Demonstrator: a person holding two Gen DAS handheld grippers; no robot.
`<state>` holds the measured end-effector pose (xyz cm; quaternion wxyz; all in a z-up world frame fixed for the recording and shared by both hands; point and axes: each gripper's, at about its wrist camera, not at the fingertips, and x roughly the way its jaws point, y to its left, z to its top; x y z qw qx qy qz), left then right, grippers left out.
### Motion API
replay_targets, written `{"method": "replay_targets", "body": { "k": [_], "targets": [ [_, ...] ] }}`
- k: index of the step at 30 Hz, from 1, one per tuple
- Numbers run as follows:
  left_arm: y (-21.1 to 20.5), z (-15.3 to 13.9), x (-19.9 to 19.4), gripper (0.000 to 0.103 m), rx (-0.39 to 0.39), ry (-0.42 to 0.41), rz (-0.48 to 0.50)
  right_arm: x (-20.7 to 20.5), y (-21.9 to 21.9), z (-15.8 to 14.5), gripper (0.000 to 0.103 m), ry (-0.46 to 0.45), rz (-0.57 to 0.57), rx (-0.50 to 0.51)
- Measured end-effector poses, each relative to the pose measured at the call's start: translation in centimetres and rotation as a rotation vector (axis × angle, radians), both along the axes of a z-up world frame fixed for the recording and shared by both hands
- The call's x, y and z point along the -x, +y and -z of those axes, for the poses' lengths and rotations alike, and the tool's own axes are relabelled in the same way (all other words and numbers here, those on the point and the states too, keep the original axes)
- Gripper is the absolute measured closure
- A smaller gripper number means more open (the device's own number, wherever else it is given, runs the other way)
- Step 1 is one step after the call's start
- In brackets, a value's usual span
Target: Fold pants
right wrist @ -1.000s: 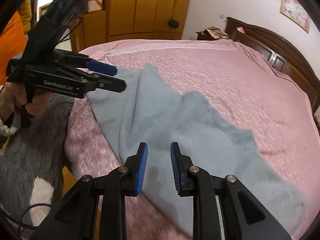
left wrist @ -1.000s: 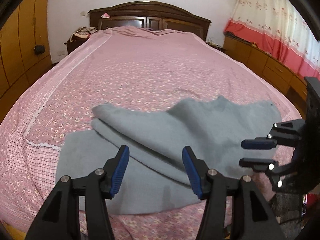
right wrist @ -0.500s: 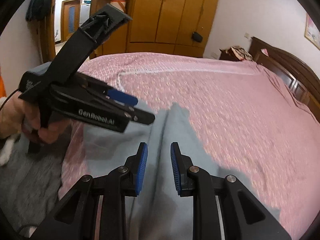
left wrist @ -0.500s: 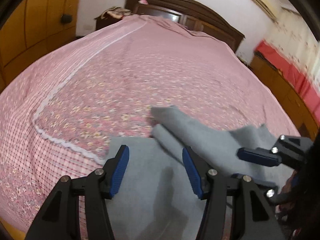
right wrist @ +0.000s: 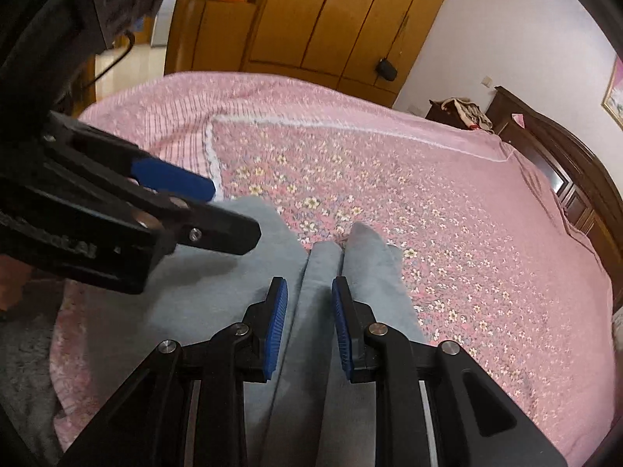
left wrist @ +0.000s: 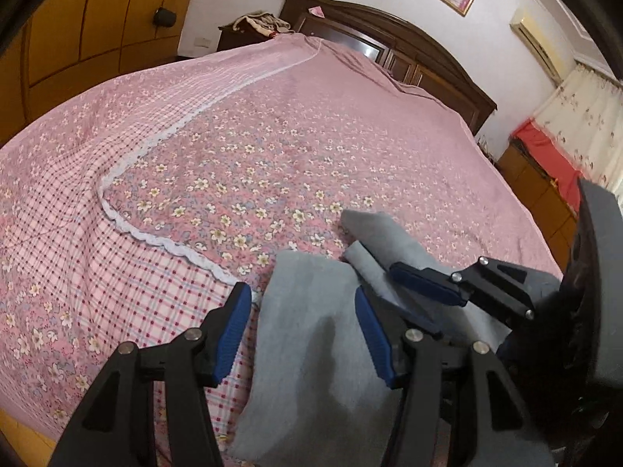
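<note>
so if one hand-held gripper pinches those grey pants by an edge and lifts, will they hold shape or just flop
Probably flop: the grey pants already lie in soft rolled folds on the bed. The fuzzy, thick-looking nap suggests they will grip the blue pads rather than slip. Pushed, they would likely bunch up, not slide flat.

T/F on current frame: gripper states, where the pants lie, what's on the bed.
1. The left hand-held gripper is open. True.
2. The right hand-held gripper is clamped shut on the pants. False: its jaws stand apart, with a fold of fabric between them.
3. The pants are grey-blue and lie on the bed's near edge. True.
4. The bedspread is plain white. False: pink, floral, with a checked border.
5. The pants lie at the headboard. False: far from it.
</note>
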<state>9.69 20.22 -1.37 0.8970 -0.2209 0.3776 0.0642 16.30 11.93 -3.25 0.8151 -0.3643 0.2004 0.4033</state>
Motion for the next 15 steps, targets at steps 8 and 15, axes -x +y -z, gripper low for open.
{"method": "replay_targets", "body": {
  "k": [8,15],
  "targets": [
    [0.4,0.0,0.8,0.044,0.040,-0.010,-0.019,-0.3,0.2,0.0,0.083,-0.004,0.009,0.014],
    [0.3,-0.3,1.2,0.044,0.022,-0.013,-0.015,-0.5,0.1,-0.2,0.100,0.015,0.009,-0.001]
  ]
}}
